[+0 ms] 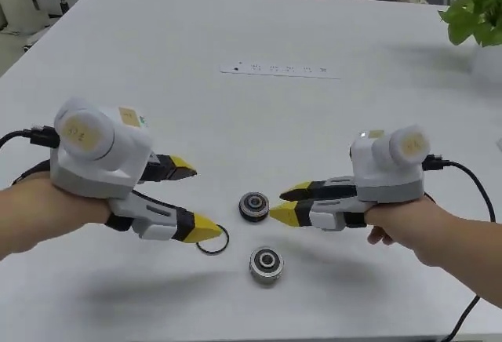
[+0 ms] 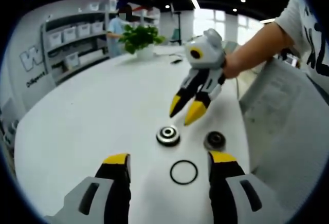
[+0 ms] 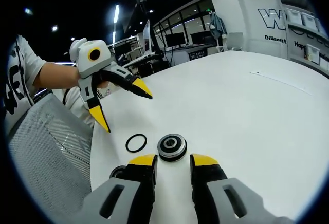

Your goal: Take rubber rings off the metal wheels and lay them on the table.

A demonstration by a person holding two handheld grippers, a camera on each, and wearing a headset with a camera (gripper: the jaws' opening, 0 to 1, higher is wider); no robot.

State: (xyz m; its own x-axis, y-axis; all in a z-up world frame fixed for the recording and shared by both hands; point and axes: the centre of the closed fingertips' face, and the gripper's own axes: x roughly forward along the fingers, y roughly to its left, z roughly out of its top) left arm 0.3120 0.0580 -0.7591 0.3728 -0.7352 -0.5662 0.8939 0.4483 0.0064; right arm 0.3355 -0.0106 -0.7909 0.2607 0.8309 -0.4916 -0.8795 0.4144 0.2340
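While a thin black rubber ring (image 1: 213, 241) lies flat on the white bench (image 1: 235, 114) beside the empty, wide-spread fingers of the left gripper (image 1: 196, 199), the small round metal wheel (image 1: 254, 205) at frame centre sits just ahead of the nearer right gripper (image 1: 282, 203), whose narrowly parted fingers hold nothing.

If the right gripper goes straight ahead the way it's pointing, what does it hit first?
Most likely the metal wheel just ahead of the right gripper, in line with its open jaws.
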